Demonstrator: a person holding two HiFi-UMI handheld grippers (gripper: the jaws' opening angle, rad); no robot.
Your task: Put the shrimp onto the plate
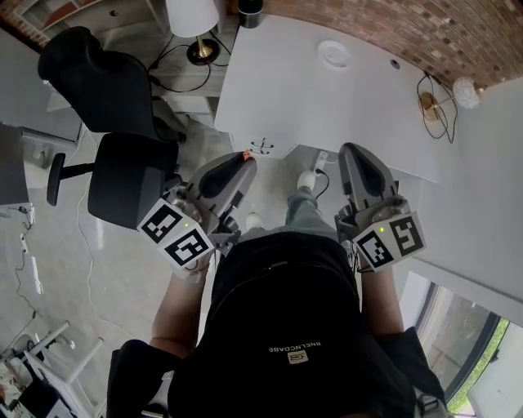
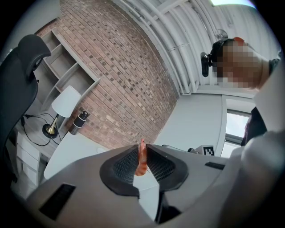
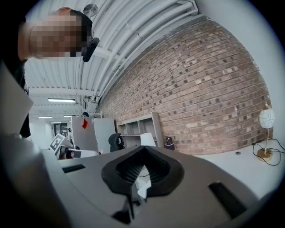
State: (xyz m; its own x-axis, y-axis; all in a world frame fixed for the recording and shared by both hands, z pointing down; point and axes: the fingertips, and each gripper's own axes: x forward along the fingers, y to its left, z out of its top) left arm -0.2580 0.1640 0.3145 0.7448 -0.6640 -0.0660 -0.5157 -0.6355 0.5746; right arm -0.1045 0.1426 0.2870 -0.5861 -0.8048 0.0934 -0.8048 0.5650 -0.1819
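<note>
From the head view I see both tools held up in front of the person's body, short of the white bench (image 1: 343,98). The left hand-held gripper (image 1: 243,165) carries the shrimp (image 1: 247,154), but from above only a small orange tip shows at its jaw ends. The left gripper view gives me the rest: the jaws are clamped together on the shrimp (image 2: 141,159), which stands upright between the ribbed pads with its thin end poking above them.

The plate (image 1: 333,54) is white and sits on the far part of the bench, near the brick wall (image 1: 384,24). It is well apart from the shrimp, and only the head view shows it clearly. The left gripper view instead picks out a white-shaded lamp (image 2: 66,101) and a dark bottle (image 2: 79,121) against the brick.

The right hand-held gripper (image 1: 353,150) is level with the left, beside the person's leg. Its own view shows its jaws closed on each other with nothing held between them. Beyond them that view has a small globe lamp (image 3: 266,119) on the bench at the right. From the head view I also see a black office chair (image 1: 114,122) on the floor to the left.
</note>
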